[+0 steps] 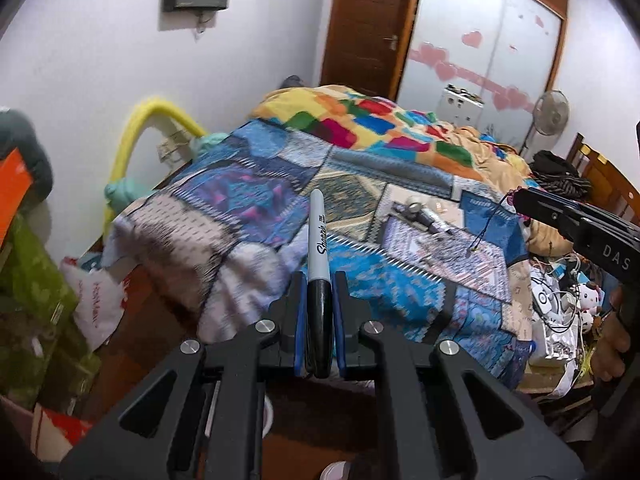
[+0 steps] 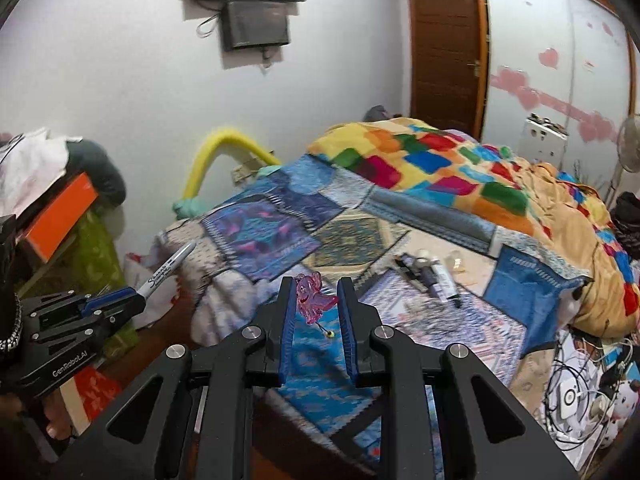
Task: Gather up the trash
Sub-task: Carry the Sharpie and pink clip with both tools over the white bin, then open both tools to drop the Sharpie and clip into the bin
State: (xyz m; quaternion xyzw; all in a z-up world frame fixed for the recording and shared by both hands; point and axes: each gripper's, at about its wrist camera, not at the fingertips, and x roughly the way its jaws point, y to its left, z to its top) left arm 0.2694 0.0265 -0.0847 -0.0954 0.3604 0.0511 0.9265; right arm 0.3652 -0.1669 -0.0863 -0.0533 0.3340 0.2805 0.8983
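My left gripper [image 1: 319, 280] is shut on a black and grey Sharpie marker [image 1: 318, 248], which stands upright between the blue pads above the near corner of the bed. It also shows in the right wrist view [image 2: 166, 270] at the left. My right gripper [image 2: 316, 286] is shut on a small pink translucent charm [image 2: 311, 298] with a dark string hanging from it; the string [image 1: 486, 222] shows in the left wrist view, below the right gripper's tip [image 1: 520, 198]. Several pens and small items [image 2: 430, 274] lie on the patchwork bedspread [image 2: 272, 228].
A colourful quilt [image 2: 432, 164] is bunched on the far half of the bed. A yellow foam tube [image 2: 208, 160] arches beside the bed. Boxes and bags [image 1: 36, 240] stand at the left; cables and plush toys [image 2: 580, 396] clutter the right. A fan [image 1: 552, 114] stands behind.
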